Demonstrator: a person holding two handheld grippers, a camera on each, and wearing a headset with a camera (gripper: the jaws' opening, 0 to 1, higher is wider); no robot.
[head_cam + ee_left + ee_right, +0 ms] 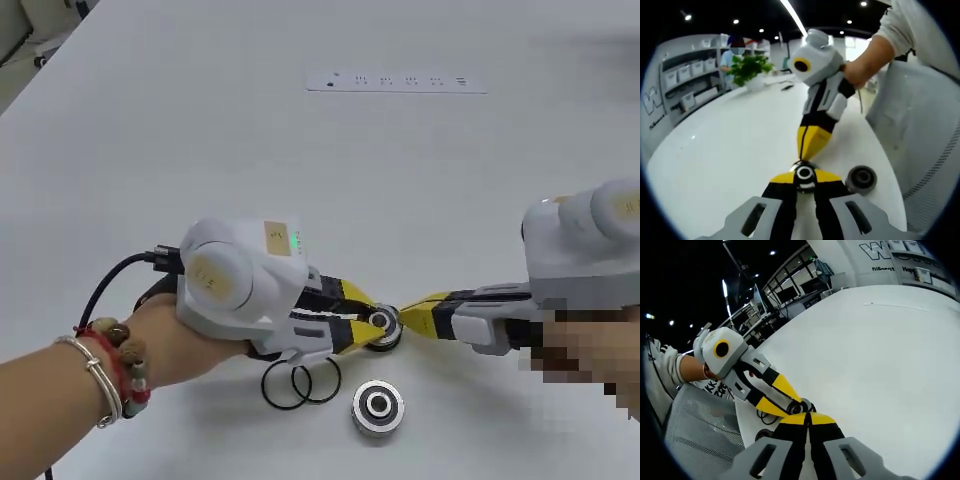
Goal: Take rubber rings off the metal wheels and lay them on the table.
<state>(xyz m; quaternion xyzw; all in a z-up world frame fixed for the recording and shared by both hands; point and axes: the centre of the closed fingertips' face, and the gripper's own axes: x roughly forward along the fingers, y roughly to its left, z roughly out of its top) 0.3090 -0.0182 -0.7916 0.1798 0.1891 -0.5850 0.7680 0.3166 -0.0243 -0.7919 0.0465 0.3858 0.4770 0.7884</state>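
A small metal wheel [383, 324] with a black rubber ring round its rim is held just above the table. My left gripper [366, 322] is shut on that wheel [805, 174] from the left. From the right, my right gripper [408, 319] meets the wheel [801, 407]. Its yellow jaws are pressed together at the rim, seemingly pinching the ring. Two loose black rubber rings [299, 384] lie overlapping on the table below the left gripper. A second metal wheel [378, 407] rests flat near the front edge, and it also appears beside my left jaws [861, 179].
A white power strip [396, 82] lies at the far side of the white table [200, 150]. A cable [110, 285] trails from the left gripper over the wrist. A potted plant [747, 70] and shelves stand beyond the table.
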